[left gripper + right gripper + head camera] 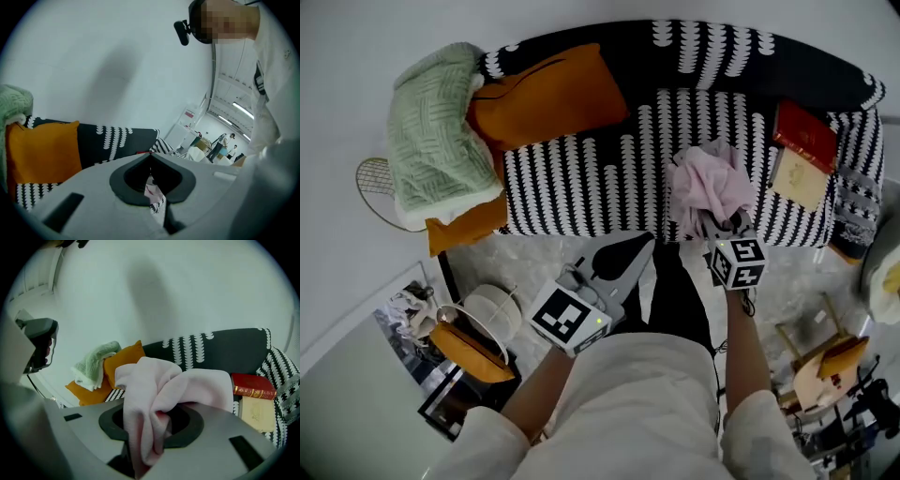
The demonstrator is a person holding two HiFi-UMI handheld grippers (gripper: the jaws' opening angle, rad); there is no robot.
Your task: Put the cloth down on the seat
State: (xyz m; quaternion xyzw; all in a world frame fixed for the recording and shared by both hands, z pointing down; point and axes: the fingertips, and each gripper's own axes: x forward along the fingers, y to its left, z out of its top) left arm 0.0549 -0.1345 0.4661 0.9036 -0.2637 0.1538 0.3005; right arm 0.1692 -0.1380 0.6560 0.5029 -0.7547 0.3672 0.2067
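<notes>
A crumpled pink cloth (708, 187) hangs over the front right part of the black-and-white patterned sofa seat (591, 178); I cannot tell whether it touches the seat. My right gripper (719, 225) is shut on it from the near side. In the right gripper view the cloth (159, 385) bunches up between the jaws and hides their tips. My left gripper (642, 246) hovers lower left of the cloth, over the floor just in front of the seat edge. Its jaws meet at the tip with nothing held in them (151, 155).
An orange cushion (548, 94) and a green blanket (436, 131) fill the sofa's left end. A red book (804, 134) and a beige book (797, 178) lie at its right end. A white basket (492, 314) and a wooden stool (820, 366) stand on the floor.
</notes>
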